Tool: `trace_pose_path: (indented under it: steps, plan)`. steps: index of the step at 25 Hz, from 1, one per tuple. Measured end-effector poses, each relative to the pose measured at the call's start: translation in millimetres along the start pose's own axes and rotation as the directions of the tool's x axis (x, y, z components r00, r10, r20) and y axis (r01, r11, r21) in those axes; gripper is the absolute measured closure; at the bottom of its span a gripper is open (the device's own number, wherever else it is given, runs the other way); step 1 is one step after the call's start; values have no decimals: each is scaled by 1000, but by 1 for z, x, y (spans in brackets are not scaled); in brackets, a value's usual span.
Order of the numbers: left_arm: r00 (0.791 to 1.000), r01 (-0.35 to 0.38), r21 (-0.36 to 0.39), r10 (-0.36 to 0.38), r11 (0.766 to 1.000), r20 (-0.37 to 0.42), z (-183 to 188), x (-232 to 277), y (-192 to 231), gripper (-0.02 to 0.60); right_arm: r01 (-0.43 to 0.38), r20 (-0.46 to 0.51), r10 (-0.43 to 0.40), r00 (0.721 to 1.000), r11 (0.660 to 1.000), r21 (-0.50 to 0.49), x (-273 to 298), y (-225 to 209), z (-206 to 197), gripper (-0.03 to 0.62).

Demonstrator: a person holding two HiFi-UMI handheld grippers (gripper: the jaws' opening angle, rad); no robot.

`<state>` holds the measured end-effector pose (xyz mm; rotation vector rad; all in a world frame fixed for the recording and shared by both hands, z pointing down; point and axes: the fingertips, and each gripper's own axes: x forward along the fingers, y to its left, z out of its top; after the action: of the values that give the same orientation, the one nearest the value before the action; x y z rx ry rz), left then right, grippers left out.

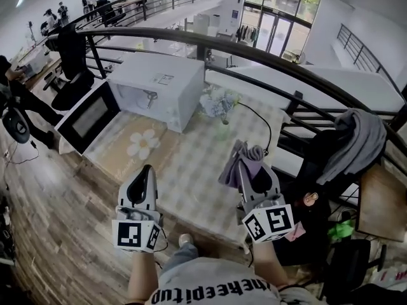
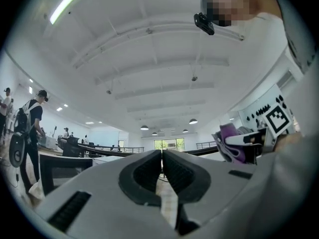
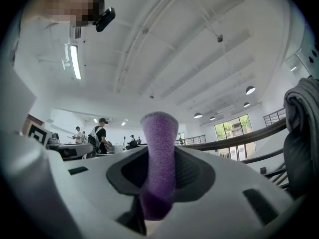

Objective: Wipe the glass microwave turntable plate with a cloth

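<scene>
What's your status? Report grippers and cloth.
Left gripper shut, empty. Right gripper shut on purple cloth. Microwave door open; glass plate not made out.

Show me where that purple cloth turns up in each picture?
Head view: purple cloth right of centre, in the right hand-held gripper.
Left gripper view: cloth at the far right, mid-height.
Right gripper view: cloth dead centre, clamped between the jaws.
Shared landmark: the curved dark railing.
</scene>
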<state>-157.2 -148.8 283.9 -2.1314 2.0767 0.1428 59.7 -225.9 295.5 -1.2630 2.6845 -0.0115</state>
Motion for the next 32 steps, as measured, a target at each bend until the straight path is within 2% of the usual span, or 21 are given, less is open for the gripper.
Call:
trace_pose_path:
  steps: [9,15,23,32]
  plan:
    - [997,78,-57,-79,995,-14,-16,42,21,571,92,-67,-91,994,996,11,25,-4,-22,482]
    - [989,142,-74,-145,987,-31,-33,68,26,571,164,-165,-151,975,984,69,38,-11,-64,482]
    - [973,209,-122,-219,970,-74,-64,94,27,571,266,-332,-210,920,955,133,44,-22,-138,482]
    - [958,248,-146,-265,958,-111,-90,114,30,571,294,-528,-196,826,950,107,54,-21,-223,482]
